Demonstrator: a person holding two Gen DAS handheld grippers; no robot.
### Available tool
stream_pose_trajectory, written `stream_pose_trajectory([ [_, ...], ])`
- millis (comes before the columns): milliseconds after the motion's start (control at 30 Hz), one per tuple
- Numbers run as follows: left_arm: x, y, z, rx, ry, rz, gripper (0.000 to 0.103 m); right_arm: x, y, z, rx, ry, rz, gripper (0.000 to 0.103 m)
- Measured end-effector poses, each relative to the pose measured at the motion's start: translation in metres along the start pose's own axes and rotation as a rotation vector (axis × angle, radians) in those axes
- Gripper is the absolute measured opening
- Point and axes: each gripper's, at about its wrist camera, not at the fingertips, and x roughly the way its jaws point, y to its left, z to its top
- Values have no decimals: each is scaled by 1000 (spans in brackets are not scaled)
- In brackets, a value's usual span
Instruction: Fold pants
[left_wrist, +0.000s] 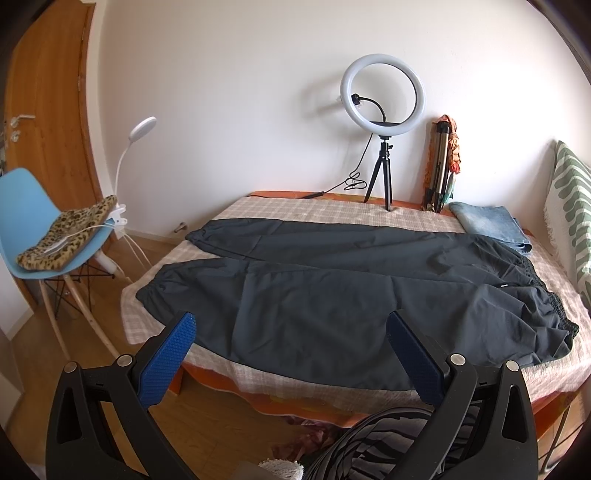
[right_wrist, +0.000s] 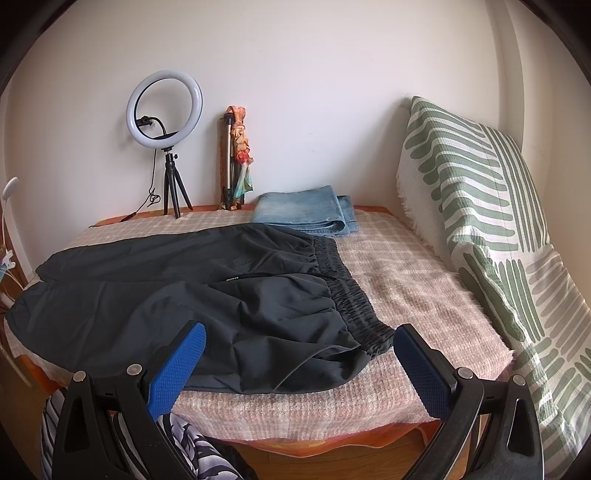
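The left gripper (left_wrist: 291, 332) has its jaws spread wide and empty, held above the near edge of the bed (left_wrist: 332, 391), which runs across just below and ahead of the blue pads (left_wrist: 170, 354). Between the jaws lies the near leg of the dark pants (left_wrist: 332, 295). They are spread flat across the checked cover (left_wrist: 303, 208), with both cuffs out past the left jaw and the waistband out past the right one. The near leg's lower hem reaches almost to the bed's front edge, leaving only a thin strip of cover on the jaws' side. To the left of the left jaw the bed ends and bare wooden floor (left_wrist: 110, 402) opens up, with a blue chair (left_wrist: 33, 206) well apart.

The right gripper (right_wrist: 299, 345) is likewise wide open and holding nothing. The elastic waistband (right_wrist: 351, 299) ends just ahead of the gap between its jaws, nearer the right jaw, and the seat of the pants lies ahead of the left jaw. Right of the right jaw is an open stretch of cover, bounded by a green-patterned cushion (right_wrist: 480, 206) leaning at the bed's side. Far beyond the jaws, against the wall, sit folded jeans (right_wrist: 306, 210) touching or just beside the pants' far edge, a ring light (right_wrist: 164, 110) on a small tripod, and a folded tripod (right_wrist: 231, 162).
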Motion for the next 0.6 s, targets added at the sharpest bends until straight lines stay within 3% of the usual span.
stream_pose_trajectory([
  [600, 3, 2, -4, -1, 4, 5, 103, 1, 0, -1, 1, 2, 0, 103],
])
